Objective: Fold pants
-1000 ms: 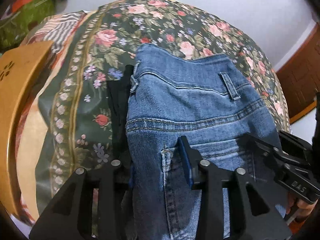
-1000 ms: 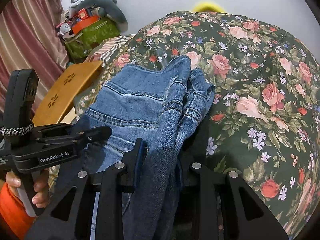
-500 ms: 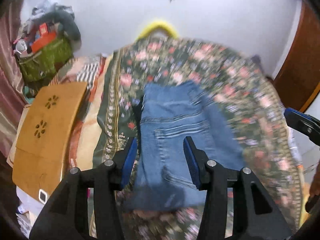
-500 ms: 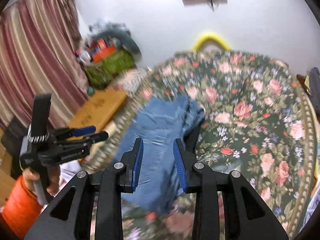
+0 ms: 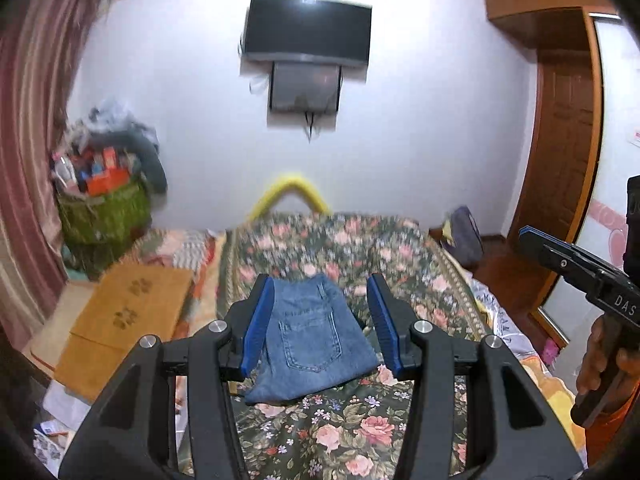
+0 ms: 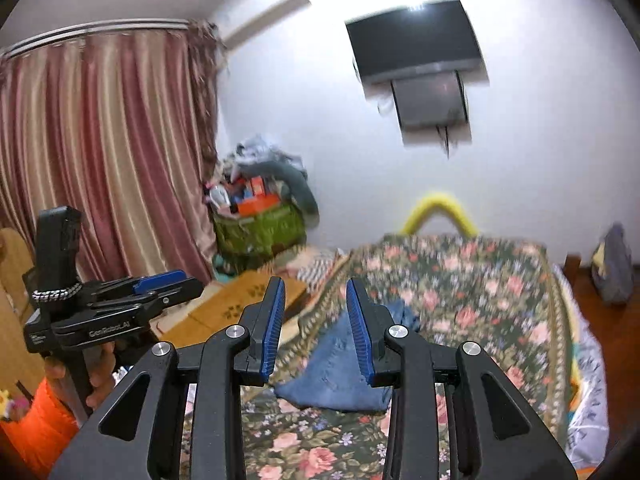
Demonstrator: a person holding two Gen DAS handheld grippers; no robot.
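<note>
Far left of left gripper (image 5: 320,320), against wall: green basket (image 5: 105,216) crammed with boxes, bottles and grey cloth on top, contents blurred. Same basket (image 6: 256,228) ahead-left of right gripper (image 6: 316,324), beside striped curtain (image 6: 100,152).

Straight ahead and below both grippers: jeans (image 5: 312,344) folded into a compact stack, back pocket up, lying flat on floral bedspread (image 5: 360,432); seen between left fingers, apart from them. From right wrist, jeans (image 6: 340,376) partly hidden behind right-hand finger.

Left of jeans: wooden board (image 5: 128,320) with paw cutouts on bed edge. Beyond bed: yellow bar (image 5: 290,194), wall TV (image 5: 308,34) above it. Far right: wooden door (image 5: 560,168), dark bag (image 5: 464,236) on floor. No object between grippers and jeans.

Left gripper: wide open, blue pads (image 5: 258,328) well apart, holding and touching nothing, raised off bed. Also visible in right wrist view at left (image 6: 192,286), hand (image 6: 100,376) on handle, orange sleeve below.

Right gripper: open, narrower gap than left, nothing between pads (image 6: 274,324), clear of jeans. Visible at right edge of left wrist view (image 5: 524,234), tips only.
</note>
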